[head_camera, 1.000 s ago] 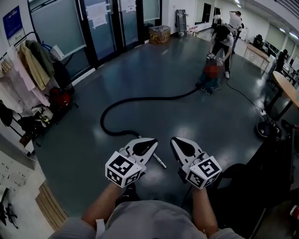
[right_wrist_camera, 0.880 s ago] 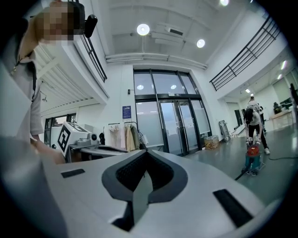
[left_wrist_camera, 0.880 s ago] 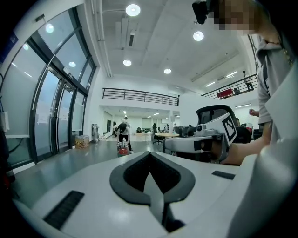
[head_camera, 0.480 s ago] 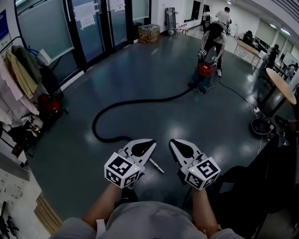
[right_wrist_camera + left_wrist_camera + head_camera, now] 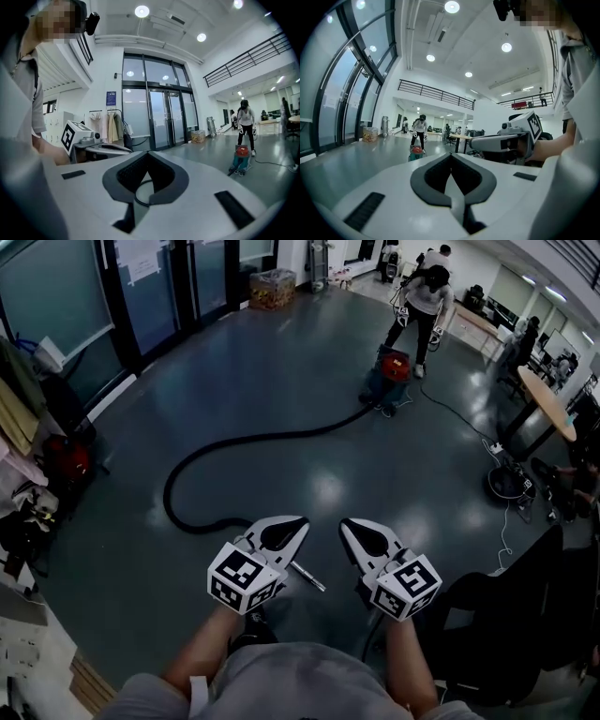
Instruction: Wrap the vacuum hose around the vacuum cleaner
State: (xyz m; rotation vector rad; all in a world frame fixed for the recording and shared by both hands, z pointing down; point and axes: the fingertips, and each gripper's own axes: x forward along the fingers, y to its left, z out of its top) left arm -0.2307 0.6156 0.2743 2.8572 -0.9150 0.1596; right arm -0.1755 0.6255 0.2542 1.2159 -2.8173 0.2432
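Note:
The red and teal vacuum cleaner (image 5: 387, 379) stands far across the grey floor; it also shows small in the left gripper view (image 5: 416, 153) and the right gripper view (image 5: 241, 158). Its black hose (image 5: 253, 440) snakes toward me, loops at the left and ends in a metal tube (image 5: 307, 575) on the floor just below my grippers. My left gripper (image 5: 298, 524) and right gripper (image 5: 349, 526) are held side by side above that tube. Both are shut, with nothing between the jaws.
A person (image 5: 424, 298) stands just behind the vacuum. A thin cable (image 5: 467, 418) runs to a round base (image 5: 509, 484) at the right. A black chair (image 5: 511, 615) is close on my right. Coats and a red bag (image 5: 64, 460) line the left wall beside glass doors (image 5: 155, 292).
The whole view has moved forward across the floor: the hose loop and the vacuum have slid left and nearer. Both grippers stay shut and side by side.

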